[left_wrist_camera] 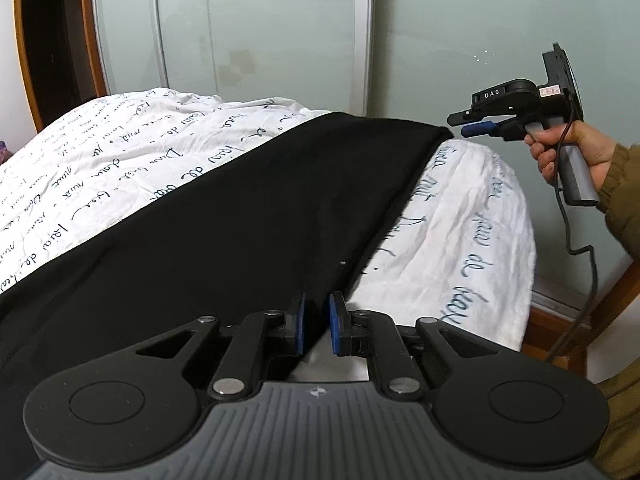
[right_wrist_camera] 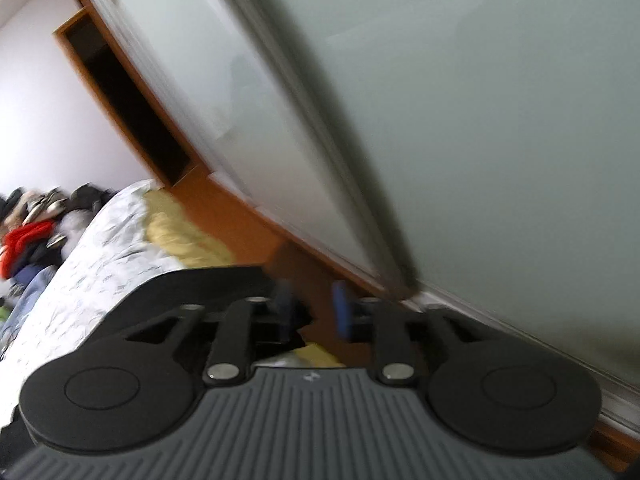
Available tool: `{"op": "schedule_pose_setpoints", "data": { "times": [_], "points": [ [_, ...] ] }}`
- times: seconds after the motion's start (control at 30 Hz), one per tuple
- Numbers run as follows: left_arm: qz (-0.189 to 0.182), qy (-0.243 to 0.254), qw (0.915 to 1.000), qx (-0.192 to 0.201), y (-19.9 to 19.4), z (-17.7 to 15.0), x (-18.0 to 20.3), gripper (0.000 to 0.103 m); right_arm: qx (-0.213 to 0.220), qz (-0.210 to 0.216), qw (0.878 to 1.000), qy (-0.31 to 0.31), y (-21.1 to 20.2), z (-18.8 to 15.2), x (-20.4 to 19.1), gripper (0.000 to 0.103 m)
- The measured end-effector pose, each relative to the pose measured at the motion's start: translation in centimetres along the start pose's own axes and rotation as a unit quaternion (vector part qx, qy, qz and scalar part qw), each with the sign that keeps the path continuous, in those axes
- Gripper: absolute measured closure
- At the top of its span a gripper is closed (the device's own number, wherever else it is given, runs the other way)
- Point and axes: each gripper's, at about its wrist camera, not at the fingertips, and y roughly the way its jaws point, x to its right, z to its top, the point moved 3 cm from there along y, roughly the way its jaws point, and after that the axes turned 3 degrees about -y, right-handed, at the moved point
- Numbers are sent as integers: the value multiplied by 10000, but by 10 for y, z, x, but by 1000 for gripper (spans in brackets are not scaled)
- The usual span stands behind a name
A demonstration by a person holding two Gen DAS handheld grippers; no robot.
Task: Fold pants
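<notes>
Left wrist view shows your left gripper [left_wrist_camera: 316, 322] clamped on the flat pants [left_wrist_camera: 240, 208], your right gripper [left_wrist_camera: 470, 124] at right parted, holding nothing; further folds remain.

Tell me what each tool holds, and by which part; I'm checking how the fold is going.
The left tool pinches the pants at their near edge. The right tool is open beside the pants' far corner and holds nothing.

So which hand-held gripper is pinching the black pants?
The left hand-held gripper, its blue pads closed on the black pants. The right hand-held gripper is open, just off their far corner.
</notes>
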Motion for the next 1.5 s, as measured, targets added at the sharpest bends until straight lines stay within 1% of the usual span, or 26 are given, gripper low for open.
{"op": "schedule_pose_setpoints", "data": {
  "times": [0.07, 0.13, 0.17, 0.2, 0.27, 0.33, 0.37, 0.4, 0.5, 0.53, 0.57, 0.6, 0.63, 0.67, 0.73, 0.77, 0.83, 0.87, 0.9, 1.0, 1.17, 1.2, 1.3, 1.4, 1.43, 1.5],
  "points": [
    [-25, 89, 9999, 42, -4, 1, 2, 91, 52, 254, 9990, 369, -7, -1, 5, 73],
    [0, 95, 9999, 85, -6, 2, 3, 91, 0, 707, 9939, 842, -12, -1, 7, 73],
    [-3, 62, 9999, 107, -7, 3, 3, 91, -58, 909, 9899, 1084, -14, -2, 8, 69],
    [-17, 11, 9999, 130, -7, 4, 2, 91, -106, 1086, 9855, 1299, -15, -4, 8, 60],
    [3, -90, 9998, 161, -6, 6, 1, 91, -259, 1395, 9756, 1676, -14, -11, 8, 56],
    [78, -155, 9997, 174, -7, 7, 0, 91, -418, 1492, 9696, 1892, -11, -20, 6, 55],
    [115, -181, 9996, 192, -7, 7, -2, 91, -470, 1465, 9683, 1969, -10, -23, 5, 51],
    [134, -202, 9995, 217, -9, 8, -3, 91, -519, 1455, 9668, 2035, -9, -28, 4, 44],
    [166, -328, 9989, 294, -13, 10, -8, 88, -639, 1419, 9636, 2174, -6, -36, 3, 40],
    [169, -401, 9986, 317, -13, 10, -11, 81, -655, 1411, 9628, 2208, -3, -36, 2, 38],
    [200, -482, 9981, 339, -14, 10, -13, 67, -663, 1405, 9624, 2228, 0, -36, 1, 36],
    [266, -559, 9974, 371, -15, 10, -16, 58, -670, 1388, 9623, 2239, 5, -37, 1, 35],
    [353, -615, 9966, 427, -16, 10, -18, 35, -656, 1369, 9628, 2237, 6, -36, 0, 35],
    [475, -658, 9954, 515, -18, 10, -20, 22, -628, 1336, 9638, 2219, 9, -35, 0, 34],
    [671, -674, 9937, 600, -21, 9, -23, 21, -601, 1256, 9652, 2213, 13, -32, 3, 34],
    [697, -688, 9935, 578, -21, 9, -25, 21, -580, 1227, 9658, 2208, 16, -31, 4, 37],
    [715, -810, 9925, 567, -23, 8, -32, 21, -544, 1136, 9690, 2125, 18, -30, 5, 54],
    [714, -881, 9920, 553, -24, 8, -34, 21, -517, 1100, 9710, 2057, 18, -31, 4, 72],
    [720, -948, 9914, 540, -24, 7, -38, 21, -512, 1046, 9732, 1983, 18, -31, 5, 86],
    [826, -1094, 9892, 514, -24, 4, -46, 21, -477, 987, 9754, 1911, 17, -34, 7, 92],
    [1013, -1359, 9847, 410, -24, 1, -60, 21, -157, 908, 9838, 1539, 3, -26, -1, 93],
    [1002, -1399, 9846, 308, -21, -1, -62, 21, -103, 891, 9852, 1463, 1, -24, -3, 93],
    [680, -1327, 9884, -293, -7, -11, -59, 21, -95, 848, 9861, 1423, 1, -19, -4, 93],
    [864, -879, 9922, -174, -12, -12, -48, 21, 64, 796, 9893, 1217, -3, -16, -11, 93],
    [886, -799, 9928, -111, -16, -11, -47, 21, 154, 771, 9911, 1070, -6, -14, -16, 93],
    [993, -813, 9917, 57, -25, -8, -52, 21, 357, 749, 9940, 709, -16, -7, -31, 93]
  ]
}}
